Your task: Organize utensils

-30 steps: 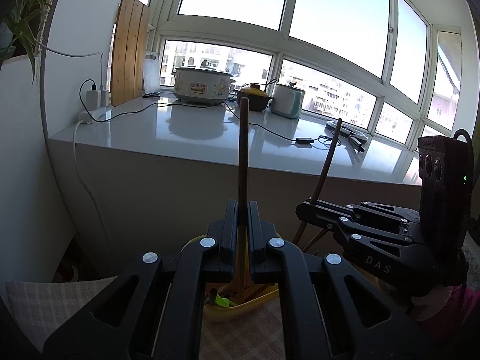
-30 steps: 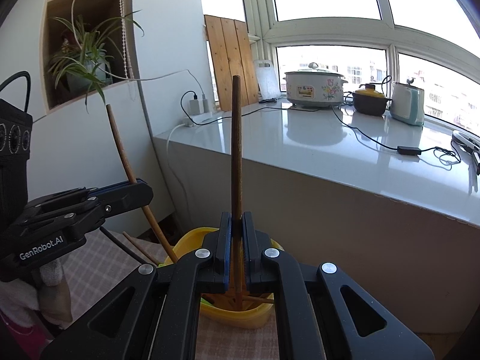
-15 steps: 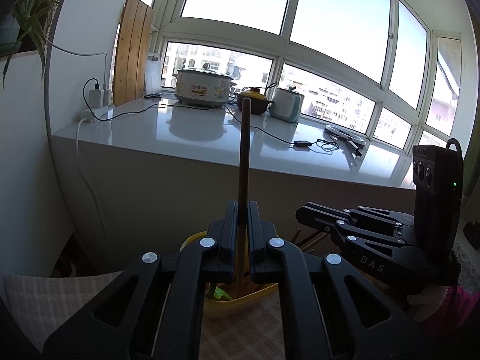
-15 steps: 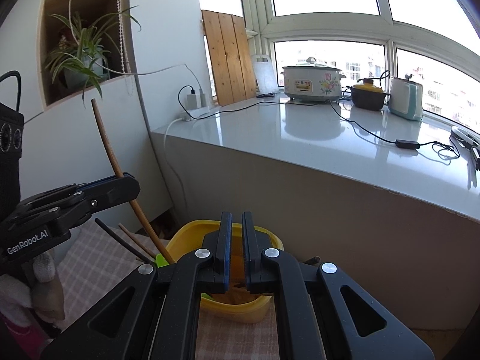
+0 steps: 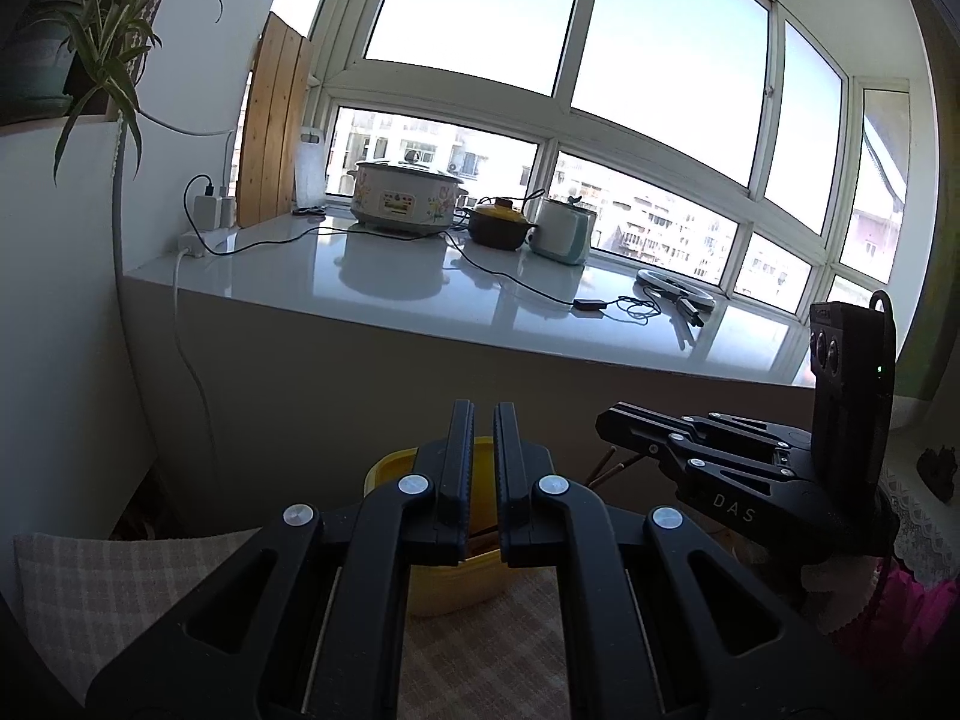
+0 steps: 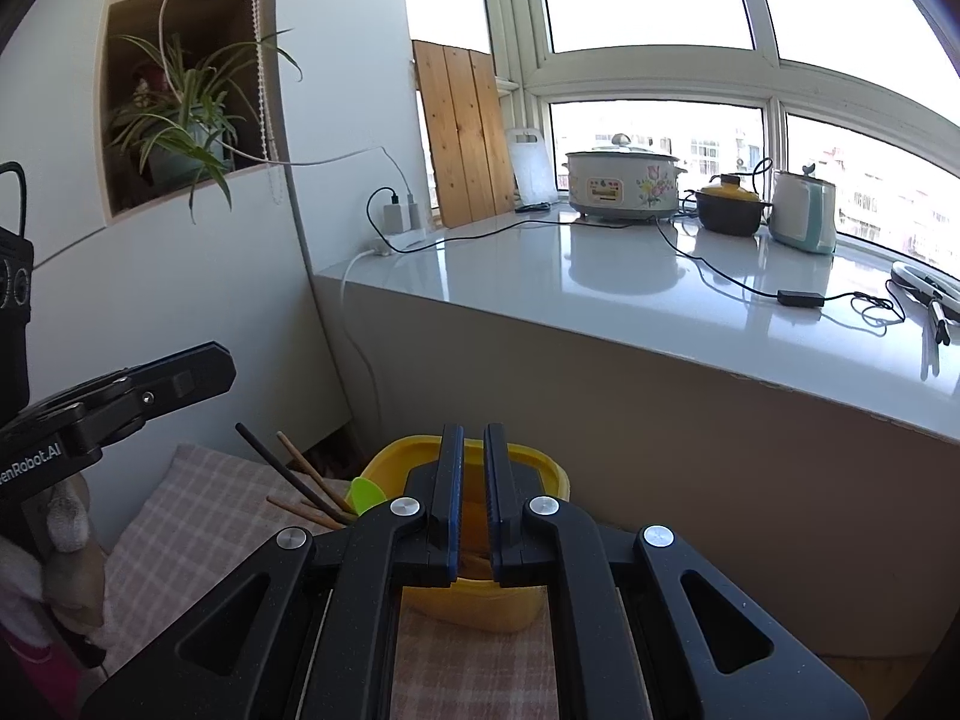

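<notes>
Both grippers empty over yellow tub, chopsticks in.

Left wrist: left gripper (image 5: 482, 420) jaws narrow, nothing between; yellow tub (image 5: 390, 471) just ahead on checked cloth (image 5: 120, 576). Right wrist: right gripper (image 6: 473, 441) narrow, empty; chopsticks (image 6: 294, 477) lean out over the tub's left rim. Next grab probably low on the sticks; open wide first.

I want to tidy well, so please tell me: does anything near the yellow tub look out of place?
Yes. Several chopsticks stick out at a slant on the left of the yellow tub, fanned in different directions. A green utensil lies at that same edge. They look loosely dropped, not neatly stacked.
</notes>
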Demonstrator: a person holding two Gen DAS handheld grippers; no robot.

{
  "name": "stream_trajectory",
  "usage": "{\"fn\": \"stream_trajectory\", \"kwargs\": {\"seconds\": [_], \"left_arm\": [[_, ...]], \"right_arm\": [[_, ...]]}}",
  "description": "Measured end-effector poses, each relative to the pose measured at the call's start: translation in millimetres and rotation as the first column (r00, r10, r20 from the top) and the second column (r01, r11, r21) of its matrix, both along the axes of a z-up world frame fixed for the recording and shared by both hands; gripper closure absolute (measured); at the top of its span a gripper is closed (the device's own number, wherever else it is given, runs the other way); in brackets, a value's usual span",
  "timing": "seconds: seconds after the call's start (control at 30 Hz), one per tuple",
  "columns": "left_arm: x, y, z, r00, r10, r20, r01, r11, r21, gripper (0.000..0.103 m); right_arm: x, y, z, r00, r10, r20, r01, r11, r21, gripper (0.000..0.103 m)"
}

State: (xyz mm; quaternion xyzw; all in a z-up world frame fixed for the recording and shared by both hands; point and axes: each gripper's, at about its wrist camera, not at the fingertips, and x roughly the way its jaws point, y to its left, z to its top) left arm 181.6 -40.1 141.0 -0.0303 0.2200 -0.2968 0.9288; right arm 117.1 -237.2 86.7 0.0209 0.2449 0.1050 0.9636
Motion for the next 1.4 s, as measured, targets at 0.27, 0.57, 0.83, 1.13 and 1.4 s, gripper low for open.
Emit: {"fn": "stream_trajectory", "kwargs": {"seconds": [0.27, 0.57, 0.83, 1.13, 1.4], "left_arm": [[-26.0, 6.3, -8.7, 1.0, 0.004, 0.007, -0.004, 1.0, 0.014, 0.087], [-58.4, 19.7, -28.4, 0.999, 0.043, 0.007, -0.043, 0.999, 0.013, 0.058], [-88.0, 36.3, -46.3, 0.991, 0.133, 0.001, -0.133, 0.991, 0.01, 0.02], [-104.0, 36.9, -49.3, 0.974, 0.22, 0.049, -0.223, 0.97, 0.093, 0.0], [-101.1, 41.8, -52.1, 0.96, 0.281, 0.019, -0.281, 0.955, 0.098, 0.0]], "right_arm": [[-17.9, 3.4, -5.6, 1.0, -0.005, 0.003, 0.005, 1.0, 0.004, 0.098], [-41.0, 5.5, -20.5, 0.999, -0.037, -0.005, 0.037, 0.999, 0.007, 0.079], [-64.9, 3.0, -31.1, 0.996, -0.089, 0.006, 0.089, 0.996, 0.014, 0.047], [-87.0, 0.3, -32.5, 0.979, -0.196, 0.056, 0.197, 0.98, -0.005, 0.022], [-89.2, -1.2, -26.9, 0.965, -0.247, 0.089, 0.25, 0.968, -0.022, 0.015]]}}
